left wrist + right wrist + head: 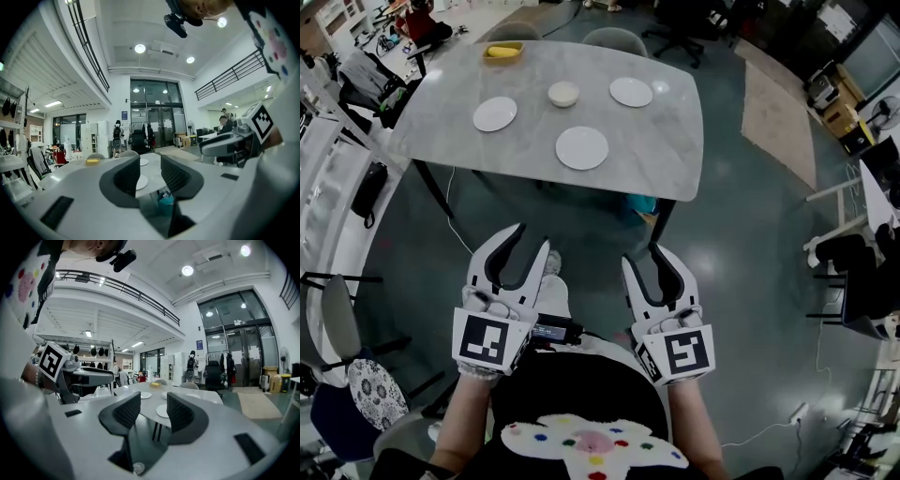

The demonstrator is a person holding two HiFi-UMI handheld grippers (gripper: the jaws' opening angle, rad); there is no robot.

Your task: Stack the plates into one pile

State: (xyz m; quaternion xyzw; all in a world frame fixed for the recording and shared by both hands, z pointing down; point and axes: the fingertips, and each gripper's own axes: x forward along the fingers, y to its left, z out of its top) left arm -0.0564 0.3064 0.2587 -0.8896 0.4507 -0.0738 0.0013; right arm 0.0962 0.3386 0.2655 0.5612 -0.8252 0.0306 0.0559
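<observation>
Glossy dark floor fills the near ground, and the person stands on it well short of the table, with both grippers held out level in front of the body and side by side.

The left gripper has its jaws apart with nothing between them. In its own view only the table's near edge and the far room show through the gap. The right gripper is likewise released and holds nothing, its jaws parted a little wider. Neither touches any plate or the table.

A teal object sits under the table's near edge; I cannot tell what it is.

On the grey marbled top, three white plates lie flat and well apart, none stacked:
- The near plate lies closest to the person, roughly mid-table.
- The left plate lies further back, toward the left edge.
- The right plate lies further back again, toward the right.

A small pale bowl stands between the two back plates, apart from both. At the far left corner sits a yellow dish.

Two grey chairs are drawn up at the table's far side. A beige rug lies on the floor off to the right. In the gripper views, a tall glass entrance closes the far end of the hall.
</observation>
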